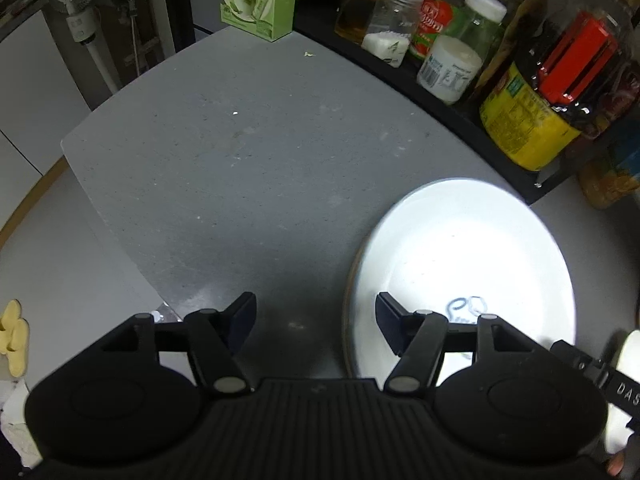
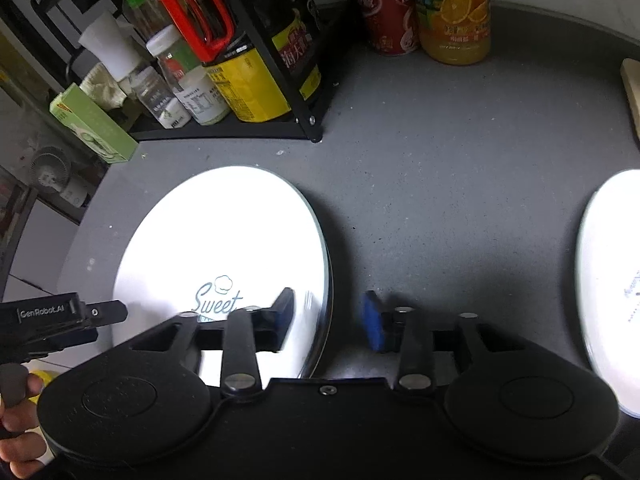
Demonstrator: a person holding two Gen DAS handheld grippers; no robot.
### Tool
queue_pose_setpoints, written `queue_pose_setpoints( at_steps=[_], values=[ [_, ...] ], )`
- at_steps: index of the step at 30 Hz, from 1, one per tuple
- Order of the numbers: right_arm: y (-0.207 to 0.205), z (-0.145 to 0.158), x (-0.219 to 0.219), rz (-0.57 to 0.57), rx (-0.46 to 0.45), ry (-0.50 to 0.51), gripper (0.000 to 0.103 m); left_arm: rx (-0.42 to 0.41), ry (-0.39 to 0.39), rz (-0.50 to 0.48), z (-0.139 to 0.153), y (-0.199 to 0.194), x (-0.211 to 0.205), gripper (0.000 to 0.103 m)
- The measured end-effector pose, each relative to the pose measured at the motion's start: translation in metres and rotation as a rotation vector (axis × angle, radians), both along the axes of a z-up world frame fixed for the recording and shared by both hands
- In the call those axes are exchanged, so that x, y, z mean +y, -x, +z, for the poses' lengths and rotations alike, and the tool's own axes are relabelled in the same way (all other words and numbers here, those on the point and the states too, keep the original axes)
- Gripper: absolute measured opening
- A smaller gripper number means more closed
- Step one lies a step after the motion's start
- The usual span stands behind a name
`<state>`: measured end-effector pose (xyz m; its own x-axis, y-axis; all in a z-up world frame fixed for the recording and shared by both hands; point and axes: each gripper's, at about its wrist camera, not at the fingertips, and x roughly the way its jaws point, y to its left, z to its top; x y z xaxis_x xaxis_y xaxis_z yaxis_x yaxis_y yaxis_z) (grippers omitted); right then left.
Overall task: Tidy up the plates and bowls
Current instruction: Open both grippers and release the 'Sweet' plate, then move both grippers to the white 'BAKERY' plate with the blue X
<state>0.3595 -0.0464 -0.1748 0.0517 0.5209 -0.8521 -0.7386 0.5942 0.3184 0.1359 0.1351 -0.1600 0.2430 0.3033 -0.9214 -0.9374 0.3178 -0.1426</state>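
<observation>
both claws, the left gripper [image 1: 316,320] and right gripper [image 2: 328,320], are hanging spread apart, holding nothing, by the white plate [image 2: 224,248].

A white plate [image 2: 216,248] printed with "Sweet" in blue script is lying flat on the grey counter, near the left. A second white plate [image 2: 612,292] is lying flat well apart at the right edge.

The white plate [image 2: 224,248] carries the word "Sweet" in thin blue script under a small cloud-like drawing. On the black body of the left tongs [image 2: 108,314], at the picture's left edge, stands "GenRobot.AI" in white. In the left wrist view, the letters "DAS" stand on a black part [image 1: 624,390] at the right edge. The labels on the bottles are too small to read.
</observation>
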Motion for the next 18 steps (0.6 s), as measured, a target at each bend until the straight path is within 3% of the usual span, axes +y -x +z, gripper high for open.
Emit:
queue_pose_setpoints(
  at_steps=[4, 9, 18],
  values=[
    [-0.001, 0.013, -0.012, -0.011, -0.006, -0.022, 0.067, 0.002, 0.011, -0.035, 0.007, -0.006, -0.008, 0.064],
    [-0.004, 0.028, -0.028, -0.045, -0.010, -0.052, 0.089, -0.014, 0.003, -0.088, 0.020, -0.016, -0.023, 0.076],
    [-0.015, 0.051, -0.056, -0.122, -0.037, -0.095, 0.098, -0.062, -0.027, -0.229, 0.040, -0.050, -0.049, 0.085]
  ],
)
